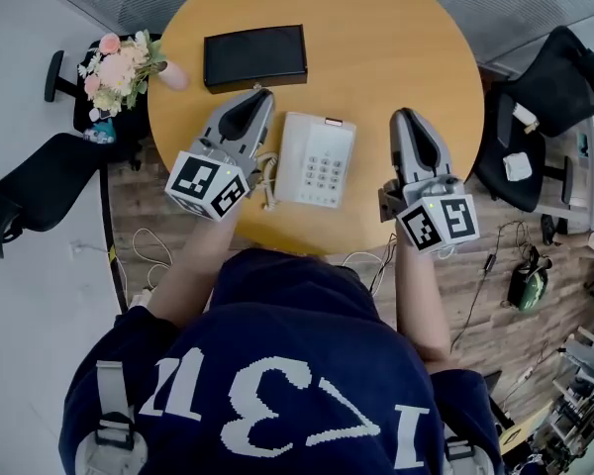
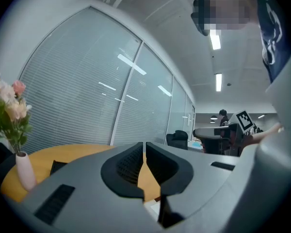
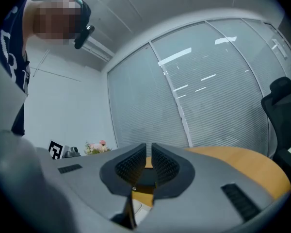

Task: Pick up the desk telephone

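Head view: we hold the left tool (image 1: 261, 95) and right tool (image 1: 404, 117) level on either side of the white desk telephone (image 1: 318, 159), untouched near the front of the round table (image 1: 376, 47), both tools pressed together on nothing, seemingly bracketing it for a lift

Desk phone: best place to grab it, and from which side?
Probably its two long side edges, one gripper from each side: the phone lies flat, a broad slab with keypad up, and looks too wide for one pinch. The left gripper is at its left side, the right gripper apart on its right; both are shut, so open first.
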A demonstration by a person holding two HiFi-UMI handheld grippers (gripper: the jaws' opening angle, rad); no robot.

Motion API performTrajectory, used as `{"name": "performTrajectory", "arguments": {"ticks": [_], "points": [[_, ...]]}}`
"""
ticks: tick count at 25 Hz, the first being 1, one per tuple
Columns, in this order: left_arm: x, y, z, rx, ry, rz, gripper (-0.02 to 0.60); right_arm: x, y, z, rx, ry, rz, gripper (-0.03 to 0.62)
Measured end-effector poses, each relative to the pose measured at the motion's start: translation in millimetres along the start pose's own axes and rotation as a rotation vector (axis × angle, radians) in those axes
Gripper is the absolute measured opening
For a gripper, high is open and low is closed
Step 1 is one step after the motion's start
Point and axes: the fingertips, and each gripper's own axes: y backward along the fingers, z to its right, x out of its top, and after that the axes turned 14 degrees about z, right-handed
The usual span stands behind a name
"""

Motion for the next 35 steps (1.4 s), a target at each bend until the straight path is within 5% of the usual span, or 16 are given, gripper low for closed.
{"name": "performTrajectory", "arguments": {"ticks": [5, 9, 13, 18, 24, 28, 35], "points": [[-54.4, 11.0, -8.8, 0.026, 0.05, -0.121, 0.017, -68.1, 12.7, 12.4, -0.028, -0.061, -0.155, 0.041], [-91.3, 23.2, -10.6, 0.046, 0.079, -0.2, 0.026, -128.5, 33.6, 22.7, -0.068, -0.183, -0.288, 0.136], [-134.8, 31.8, -6.8, 0.014, 0.188, -0.313, 0.214, -181.5, 55.2, 30.6, -0.102, -0.241, -0.406, 0.153], [-183.2, 55.8, -13.0, 0.061, 0.324, -0.456, 0.269, -233.5, 81.0, 28.0, -0.117, -0.34, -0.525, 0.193], [-203.9, 68.7, -2.7, 0.03, 0.623, -0.496, 0.285, -259.4, 93.7, 14.5, -0.09, -0.46, -0.597, 0.232], [-212.6, 71.4, 13.9, -0.04, 0.696, -0.571, 0.289, -265.7, 95.3, 10.5, -0.079, -0.491, -0.619, 0.241], [-221.6, 74.3, 17.6, -0.032, 0.747, -0.645, 0.302, -272.8, 95.7, 7.6, -0.065, -0.507, -0.669, 0.245]]}}
